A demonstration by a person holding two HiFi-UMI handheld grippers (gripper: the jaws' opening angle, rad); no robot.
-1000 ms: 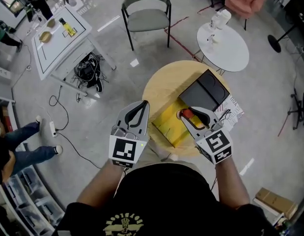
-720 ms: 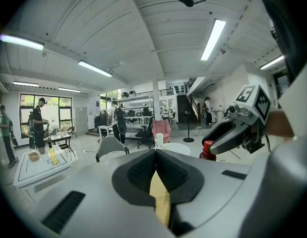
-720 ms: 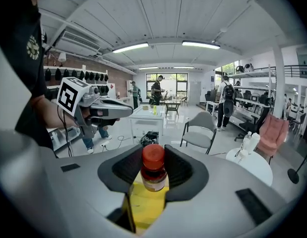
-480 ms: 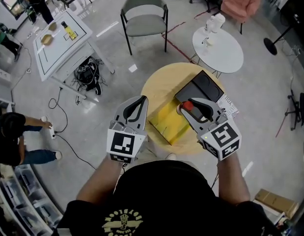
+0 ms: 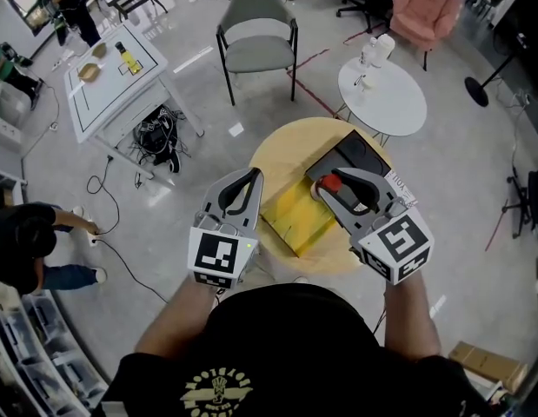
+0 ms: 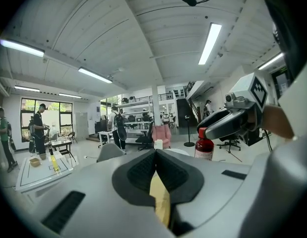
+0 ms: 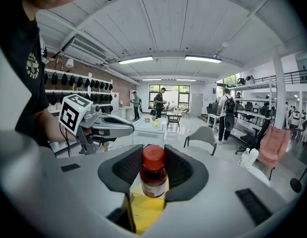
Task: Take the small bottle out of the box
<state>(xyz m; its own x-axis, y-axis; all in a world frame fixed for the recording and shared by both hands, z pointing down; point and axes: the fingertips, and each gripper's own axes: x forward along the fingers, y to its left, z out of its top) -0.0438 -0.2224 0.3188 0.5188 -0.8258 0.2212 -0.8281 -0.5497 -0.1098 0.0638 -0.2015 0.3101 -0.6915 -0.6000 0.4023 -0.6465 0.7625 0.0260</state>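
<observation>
The small brown bottle (image 5: pixel 329 183) with a red cap stands upright between the jaws of my right gripper (image 5: pixel 330 185), which is shut on it. The bottle hangs above the open yellow box (image 5: pixel 295 215) on the round wooden table (image 5: pixel 277 150). In the right gripper view the bottle (image 7: pixel 153 175) fills the gap between the pads, with the yellow box below it. My left gripper (image 5: pixel 249 179) hovers at the box's left edge, shut with nothing in it. From the left gripper view, the bottle (image 6: pixel 204 145) shows in the right gripper (image 6: pixel 220 125).
The box's black lid (image 5: pixel 351 156) lies open behind it on the table. A white round table (image 5: pixel 381 94), a grey chair (image 5: pixel 255 33) and a pink chair (image 5: pixel 425 11) stand beyond. A white work table (image 5: pixel 108 81) and a person (image 5: pixel 29 241) are at the left.
My right gripper has risen with the bottle, which now hangs higher over the box. The left gripper has also lifted a little, staying shut.
</observation>
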